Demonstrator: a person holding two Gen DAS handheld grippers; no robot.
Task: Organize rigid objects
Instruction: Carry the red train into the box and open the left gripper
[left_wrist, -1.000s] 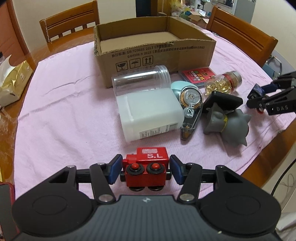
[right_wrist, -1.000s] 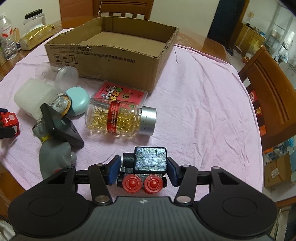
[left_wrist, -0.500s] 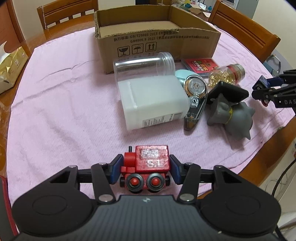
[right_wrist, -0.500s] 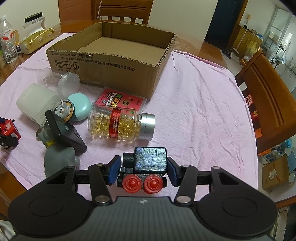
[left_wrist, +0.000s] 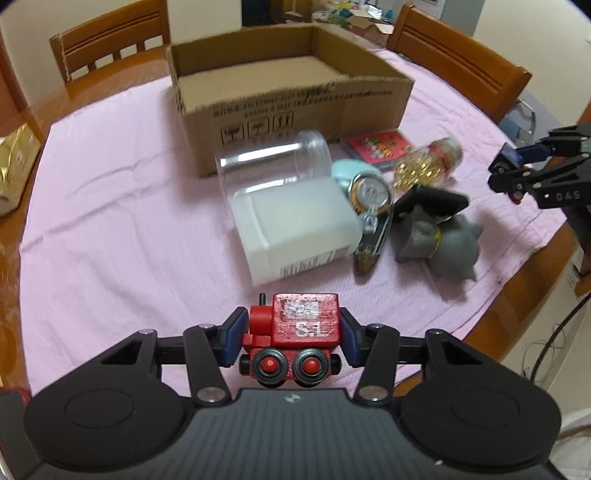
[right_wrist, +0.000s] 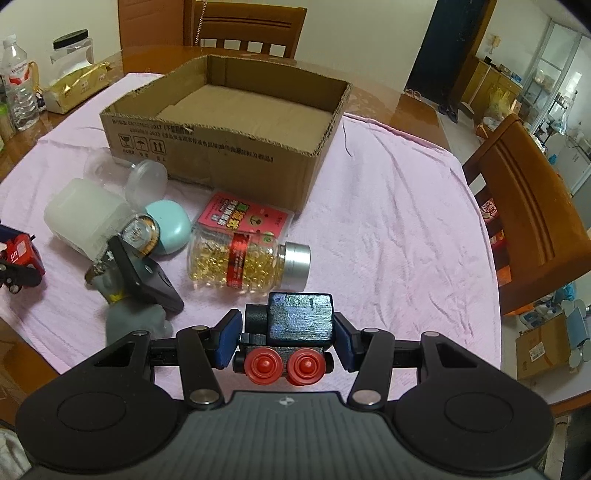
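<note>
Fingers (left_wrist: 232, 341) clamping red train (left_wrist: 295, 334)

Pale pink over the cloth (right_wrist: 388, 221) on the brown wooden desk (right_wrist: 413, 107). Plain tan on the cardboard box (right_wrist: 229, 147), with black print and symbols along its front wall. Bright red on the toy engine (left_wrist: 295, 328), with a worn white label and red-hubbed black wheels. Dull black on the second toy engine (right_wrist: 295, 321), with red wheels. Golden yellow inside the capsule bottle (right_wrist: 236, 262), banded red, capped silver. Grey on the spiky figure (left_wrist: 443, 240); mint green on the small case (right_wrist: 170, 225); blue on the pads (right_wrist: 227, 341) of the right hand-held gripper (right_wrist: 284, 341).
</note>
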